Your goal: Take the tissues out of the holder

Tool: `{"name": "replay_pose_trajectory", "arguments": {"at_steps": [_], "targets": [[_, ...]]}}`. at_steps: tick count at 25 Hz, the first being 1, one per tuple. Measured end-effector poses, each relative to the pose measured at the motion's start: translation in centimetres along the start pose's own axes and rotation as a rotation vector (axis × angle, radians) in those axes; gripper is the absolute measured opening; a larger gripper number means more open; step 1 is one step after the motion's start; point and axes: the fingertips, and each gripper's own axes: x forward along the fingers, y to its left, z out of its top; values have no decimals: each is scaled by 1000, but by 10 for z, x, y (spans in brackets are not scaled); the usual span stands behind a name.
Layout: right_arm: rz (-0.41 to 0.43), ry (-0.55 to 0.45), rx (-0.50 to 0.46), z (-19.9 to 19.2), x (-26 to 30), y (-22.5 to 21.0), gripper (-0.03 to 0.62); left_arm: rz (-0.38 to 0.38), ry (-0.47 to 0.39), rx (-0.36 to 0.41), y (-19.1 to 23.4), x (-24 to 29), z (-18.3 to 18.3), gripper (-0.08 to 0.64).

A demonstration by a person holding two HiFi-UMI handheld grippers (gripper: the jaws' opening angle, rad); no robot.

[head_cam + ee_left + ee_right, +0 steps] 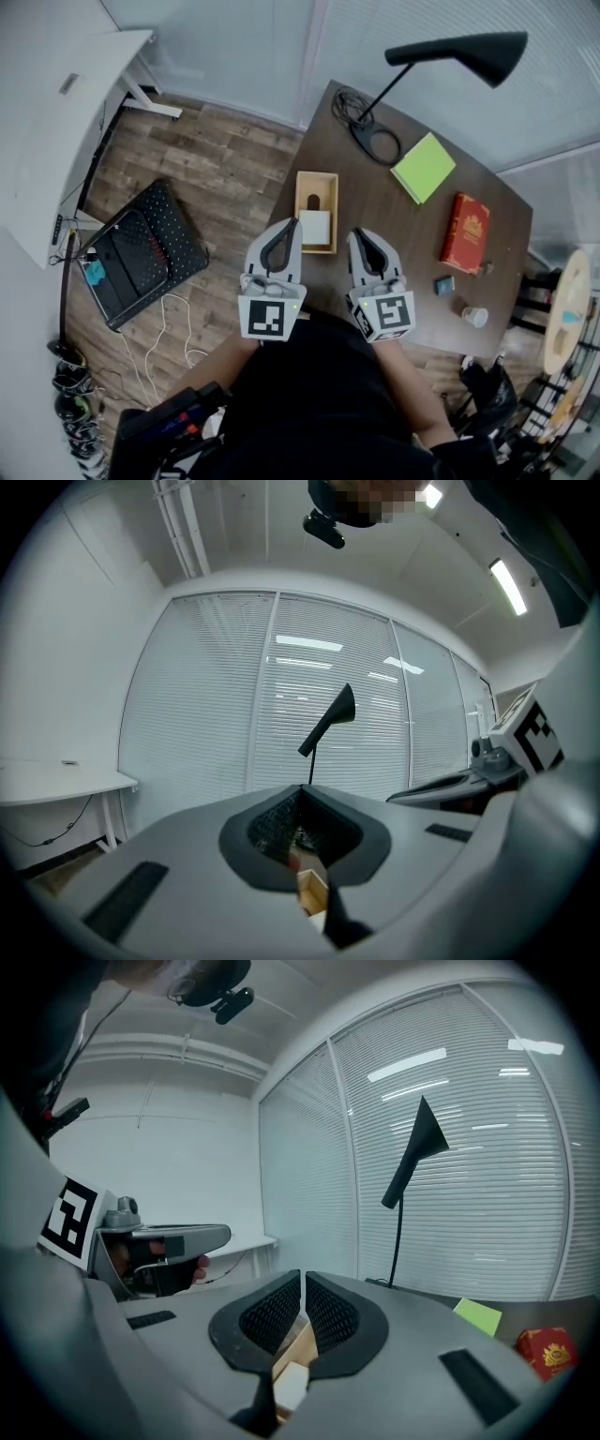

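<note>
A wooden tissue holder lies on the dark table, with a white tissue stack in its near half. My left gripper hovers at the holder's near left corner, jaws shut and empty. My right gripper hangs just right of the holder, also shut with nothing held. In the left gripper view the closed jaws show a sliver of the holder below them. Under the closed right gripper, the right gripper view shows the holder and tissue.
A black desk lamp with its round base and cable stands at the table's far side. A green notepad, red book, small blue object and white cup lie right. A black perforated panel lies on the floor at the left.
</note>
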Motion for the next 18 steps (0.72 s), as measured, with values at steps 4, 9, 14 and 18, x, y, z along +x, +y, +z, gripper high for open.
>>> {"name": "replay_pose_trajectory", "arguments": {"at_steps": [4,9,14,18], "targets": [[7,34,0,-9,8,-12,9,-8,22,11,-1,10,-6,-2],[109,156,18,-39,27,-13,11,-21,34,6,0,22,-12,-2],[236,286,22,-70,43,-5,76,-14,55,-18,0,28,-17,-2],[317,384,-44,-96,56,2,128,4,63,-33,5,31,-22,-2]]}}
